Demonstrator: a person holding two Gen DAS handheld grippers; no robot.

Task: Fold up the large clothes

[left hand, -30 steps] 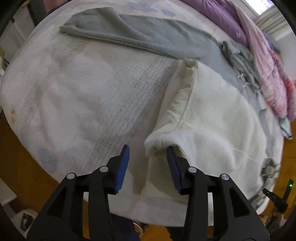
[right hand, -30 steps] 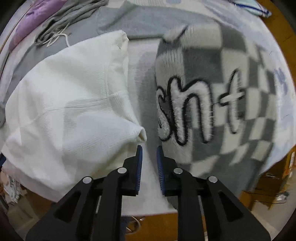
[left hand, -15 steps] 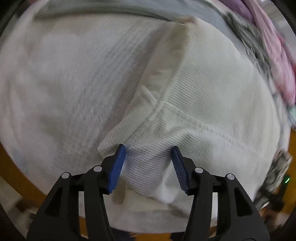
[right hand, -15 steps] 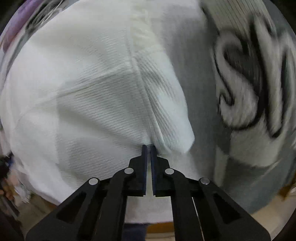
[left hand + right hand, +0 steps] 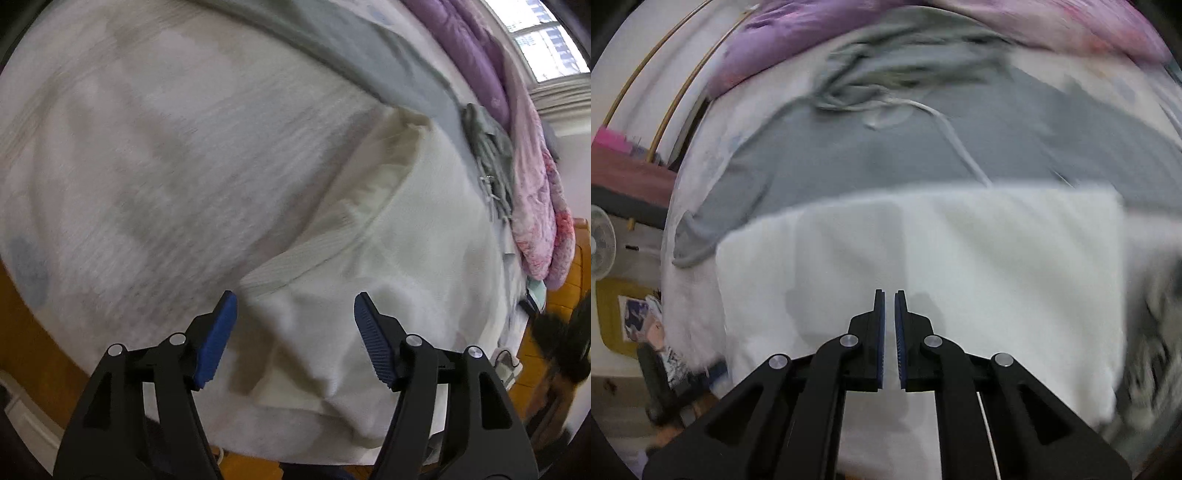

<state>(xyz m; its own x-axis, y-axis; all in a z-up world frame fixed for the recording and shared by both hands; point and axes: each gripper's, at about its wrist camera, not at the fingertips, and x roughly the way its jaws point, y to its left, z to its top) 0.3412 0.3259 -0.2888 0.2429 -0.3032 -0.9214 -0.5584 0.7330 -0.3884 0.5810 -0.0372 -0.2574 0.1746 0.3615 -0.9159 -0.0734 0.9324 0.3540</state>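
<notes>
We find the work in its middle stage. Taking the left side first, the left gripper (image 5: 291, 332) hangs over the near corner of the white sweater (image 5: 424, 251), which lies on the bed (image 5: 129, 166). Its fingers (image 5: 218, 336) are spread and have just been opening; the sweater's corner lies below the gap, and neither pad presses on it, so nothing is held here. The sweater's left edge is turned inward along a seam, which we judge to be a first fold already laid.

Moving right, a grey hoodie (image 5: 868, 158) lies spread flat beyond the sweater, partly under it, and appears not yet folded. A purple quilt (image 5: 783, 40) is heaped at the far side of the bed.

On the right side, the right gripper (image 5: 889, 306) hovers over the middle of the sweater with its fingers (image 5: 879, 332) pressed nearly together, no cloth between them. From this view the sweater shows as a fairly square white panel with straight edges.

Our judgement: side folds largely done; the sweater's final fold and the hoodie are left.
</notes>
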